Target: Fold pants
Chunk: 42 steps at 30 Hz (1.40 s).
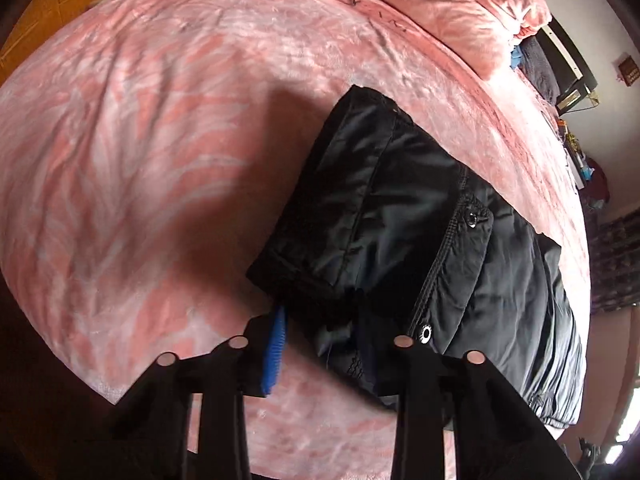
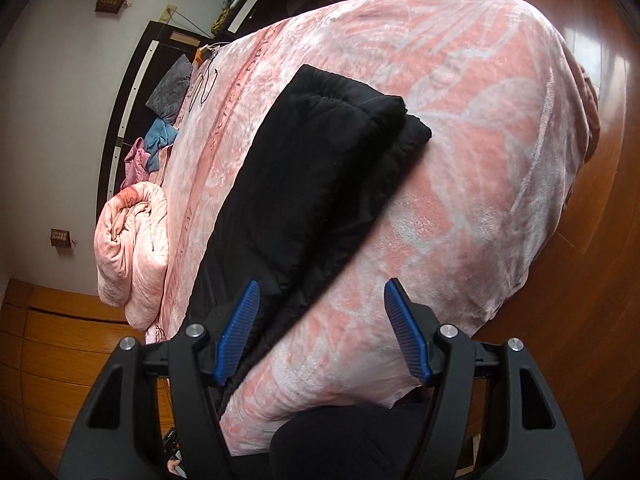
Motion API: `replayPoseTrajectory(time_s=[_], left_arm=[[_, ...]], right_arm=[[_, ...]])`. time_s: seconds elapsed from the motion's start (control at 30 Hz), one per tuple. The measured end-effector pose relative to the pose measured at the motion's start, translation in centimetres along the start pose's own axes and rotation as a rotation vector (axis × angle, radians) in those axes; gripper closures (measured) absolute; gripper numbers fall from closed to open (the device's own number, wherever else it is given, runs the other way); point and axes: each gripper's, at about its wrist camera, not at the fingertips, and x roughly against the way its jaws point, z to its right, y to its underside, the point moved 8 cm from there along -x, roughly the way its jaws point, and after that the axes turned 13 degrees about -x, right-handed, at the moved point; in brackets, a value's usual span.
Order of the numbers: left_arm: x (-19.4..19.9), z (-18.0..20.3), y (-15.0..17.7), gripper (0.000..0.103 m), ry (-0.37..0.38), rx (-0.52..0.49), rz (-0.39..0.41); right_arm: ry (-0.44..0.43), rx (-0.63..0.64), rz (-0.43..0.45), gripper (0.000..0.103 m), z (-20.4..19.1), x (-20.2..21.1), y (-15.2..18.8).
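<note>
Black padded pants lie folded on a pink bed blanket, with a snap flap and an elastic waistband showing. My left gripper is shut on the near corner of the pants; one blue pad shows beside the fabric and the other is hidden under it. In the right wrist view the pants run as a long black strip away from me. My right gripper stands open over the near end, its left pad on the pants' edge and its right pad over the blanket.
A rolled pink quilt lies along the bed's left side, with grey and blue clothes by the dark headboard. Wooden floor surrounds the bed. A person's dark-clad leg is at the bottom edge.
</note>
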Motion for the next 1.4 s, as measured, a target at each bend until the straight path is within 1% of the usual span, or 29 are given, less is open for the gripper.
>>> replayPoseTrajectory(time_s=[0.07,0.2,0.33,0.43,0.5,0.53,0.57,0.6,0.63,0.7,0.8,0.83,0.93,1.0,1.07,1.1,1.13,1.17,1.2,1.23,1.27,1.3,1.33,1.4], left_arm=[[0.2,0.2,-0.5,0.079,-0.038,-0.02,0.008],[0.3,0.1,-0.9,0.08,-0.045,0.002,-0.001],[0.0,0.0,-0.7,0.079,-0.055,-0.019,-0.002],[-0.1,-0.1,-0.8,0.079,-0.058,-0.006,-0.005],[-0.4,0.0,-1.0,0.078,-0.079,-0.013,-0.01],[-0.4,0.0,-1.0,0.078,-0.088,-0.013,-0.011],[-0.5,0.0,-1.0,0.078,-0.095,-0.01,-0.012],[-0.5,-0.1,-1.1,0.078,-0.099,-0.004,-0.012],[-0.5,-0.1,-1.1,0.078,-0.102,0.002,-0.012],[-0.6,-0.1,-1.1,0.078,-0.116,-0.002,-0.016],[-0.8,-0.1,-1.4,0.078,-0.131,-0.014,-0.031],[-0.8,-0.1,-1.4,0.078,-0.132,-0.014,-0.036],[-0.9,-0.2,-1.6,0.078,-0.143,-0.027,-0.043],[-1.1,-0.3,-1.6,0.078,-0.142,-0.013,-0.045],[-1.2,-0.4,-1.6,0.078,-0.147,0.0,-0.045],[-1.2,-0.2,-1.6,0.078,-0.154,-0.004,-0.043],[-1.1,-0.1,-1.5,0.078,-0.162,-0.016,-0.041],[-1.0,0.1,-1.5,0.075,-0.169,-0.033,-0.038],[-0.7,0.2,-1.5,0.073,-0.181,-0.053,-0.032],[-0.3,0.1,-1.4,0.064,-0.199,-0.067,-0.021],[0.2,0.0,-1.4,0.042,-0.231,-0.083,-0.003],[0.8,0.0,-1.4,0.033,-0.246,-0.095,0.023],[1.4,0.0,-1.4,0.025,-0.255,-0.101,0.052],[2.1,0.0,-1.2,0.024,-0.254,-0.099,0.08]], right_arm=[[-0.009,-0.003,0.028,0.037,-0.6,0.3,-0.9],[-0.045,-0.063,0.076,0.038,-0.8,0.8,-3.2],[-0.06,-0.141,0.08,0.05,0.3,-0.4,-5.0],[-0.044,-0.178,0.09,0.052,1.1,-1.4,-6.3],[-0.044,-0.2,0.096,0.052,1.5,-2.0,-7.1],[-0.051,-0.204,0.099,0.056,1.5,-2.3,-7.4],[-0.053,-0.208,0.097,0.063,1.6,-2.4,-7.6],[-0.047,-0.209,0.1,0.086,1.7,-2.5,-7.8],[-0.035,-0.199,0.109,0.095,1.6,-2.4,-7.8],[0.002,-0.167,0.133,0.096,1.6,-2.2,-7.5],[0.01,-0.192,0.14,0.097,2.6,-2.4,-7.1],[0.007,-0.185,0.137,0.097,2.7,-2.5,-7.1],[0.037,-0.16,0.133,0.097,2.9,-2.9,-7.4],[0.054,-0.175,0.131,0.097,3.2,-3.3,-7.5],[0.052,-0.199,0.129,0.097,3.5,-3.4,-7.5],[0.041,-0.213,0.125,0.095,3.5,-3.3,-7.4],[0.013,-0.227,0.119,0.091,3.5,-3.0,-7.5],[0.001,-0.236,0.125,0.089,3.6,-2.5,-7.6],[0.006,-0.237,0.141,0.082,3.7,-1.8,-7.7],[0.005,-0.232,0.152,0.075,3.8,-1.2,-7.9],[-0.004,-0.235,0.151,0.073,4.0,-0.6,-8.0],[-0.014,-0.238,0.148,0.072,4.1,-0.2,-8.1],[-0.024,-0.235,0.144,0.065,4.2,0.1,-8.2],[-0.035,-0.22,0.141,0.057,4.1,0.4,-8.3]])
